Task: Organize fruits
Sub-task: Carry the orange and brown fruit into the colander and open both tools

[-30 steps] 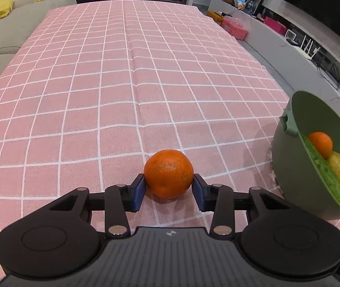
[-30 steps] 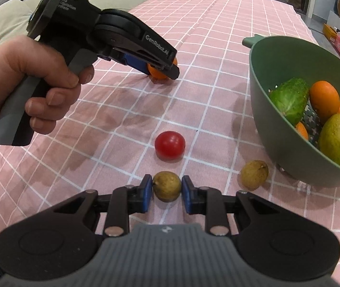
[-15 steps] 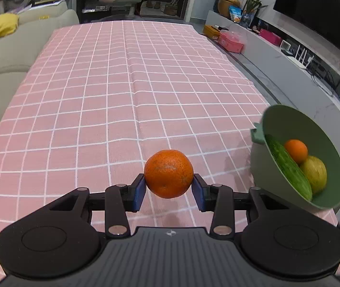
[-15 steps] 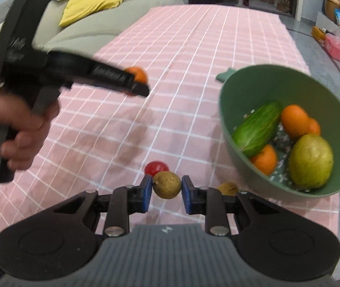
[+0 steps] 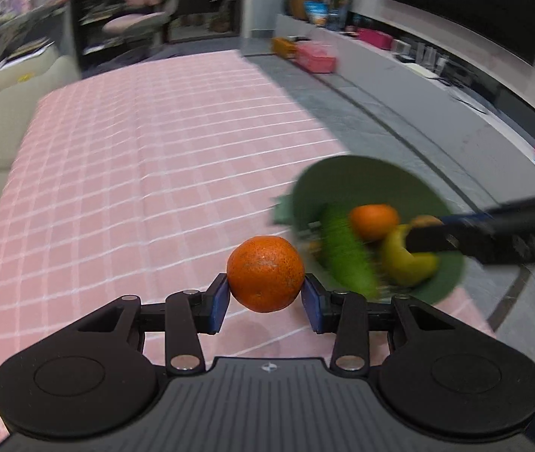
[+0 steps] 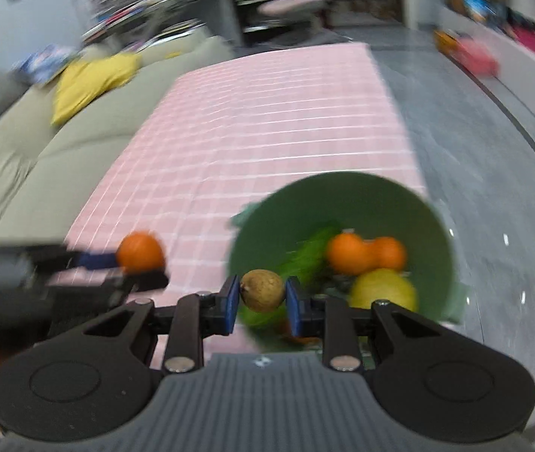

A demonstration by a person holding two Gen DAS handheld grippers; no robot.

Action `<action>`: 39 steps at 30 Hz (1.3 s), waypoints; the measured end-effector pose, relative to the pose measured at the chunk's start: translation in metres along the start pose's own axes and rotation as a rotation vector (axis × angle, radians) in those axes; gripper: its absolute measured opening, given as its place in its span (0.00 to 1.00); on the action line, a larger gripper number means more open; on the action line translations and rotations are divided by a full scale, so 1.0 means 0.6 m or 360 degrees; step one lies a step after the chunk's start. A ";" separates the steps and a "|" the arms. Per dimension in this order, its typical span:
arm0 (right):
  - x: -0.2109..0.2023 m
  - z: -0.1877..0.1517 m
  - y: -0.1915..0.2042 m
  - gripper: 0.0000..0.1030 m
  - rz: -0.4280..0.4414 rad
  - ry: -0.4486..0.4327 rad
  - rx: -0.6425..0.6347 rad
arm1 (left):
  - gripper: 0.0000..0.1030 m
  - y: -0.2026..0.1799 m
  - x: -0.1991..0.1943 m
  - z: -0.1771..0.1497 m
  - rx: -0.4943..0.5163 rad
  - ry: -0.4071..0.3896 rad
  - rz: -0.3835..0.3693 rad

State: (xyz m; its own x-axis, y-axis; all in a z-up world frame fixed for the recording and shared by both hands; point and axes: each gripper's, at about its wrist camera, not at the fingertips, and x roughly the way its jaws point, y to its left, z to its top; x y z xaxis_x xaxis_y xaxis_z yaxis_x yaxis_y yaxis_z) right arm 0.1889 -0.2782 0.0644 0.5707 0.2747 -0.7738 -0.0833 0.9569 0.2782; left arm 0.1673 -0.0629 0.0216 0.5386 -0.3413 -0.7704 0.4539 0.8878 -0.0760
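A long surface (image 5: 124, 173) under a pink checked cloth runs away from you, with a grey sofa (image 6: 22, 173) and its yellow cushion (image 6: 90, 79) along the left edge and grey floor off the right edge. Your left gripper (image 5: 265, 299) has its blue fingers (image 5: 217, 303) pressed on both sides of an orange (image 5: 265, 278), held clear above the cloth near the surface's near right corner. Just to the right, at the surface's right edge, sits the green bowl (image 6: 346, 196); in it lie a cucumber (image 5: 346, 256), two oranges (image 6: 365, 254) and a yellow-green fruit (image 6: 384, 288), all blurred. Your right gripper (image 6: 261, 299) is closed on a small brown fruit (image 6: 261, 290), its fingers (image 6: 293, 307) clamping it from both sides, and it hangs over the bowl's near rim.
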 end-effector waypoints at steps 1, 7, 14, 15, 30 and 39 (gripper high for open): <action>0.000 0.007 -0.019 0.22 -0.0010 0.0025 0.0055 | 0.45 -0.017 0.003 0.006 0.0026 0.0003 -0.0020; 0.006 0.012 -0.090 0.22 -0.0087 0.0127 0.0212 | 0.45 -0.121 0.043 0.020 0.0222 0.0053 -0.0101; 0.037 0.006 -0.108 0.24 -0.0110 0.0228 0.0218 | 0.46 -0.161 0.098 0.016 0.0296 0.0163 -0.0095; 0.039 0.004 -0.107 0.24 -0.0114 0.0237 0.0214 | 0.47 -0.169 0.098 0.010 0.0305 0.0183 -0.0087; 0.004 0.003 -0.101 0.36 -0.0103 0.0125 0.0168 | 0.70 -0.114 0.026 0.022 0.0136 0.0008 0.0005; -0.036 -0.032 -0.082 0.36 -0.0015 0.0018 0.0058 | 0.73 -0.025 -0.025 -0.043 -0.0063 -0.0015 0.0114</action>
State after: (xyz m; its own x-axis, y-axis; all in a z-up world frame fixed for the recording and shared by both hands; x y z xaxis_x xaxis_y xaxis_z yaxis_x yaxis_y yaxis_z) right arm 0.1648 -0.3296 0.0566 0.5619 0.2671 -0.7829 -0.0483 0.9554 0.2914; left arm 0.1342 -0.0633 0.0178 0.5756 -0.2791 -0.7686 0.3856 0.9215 -0.0458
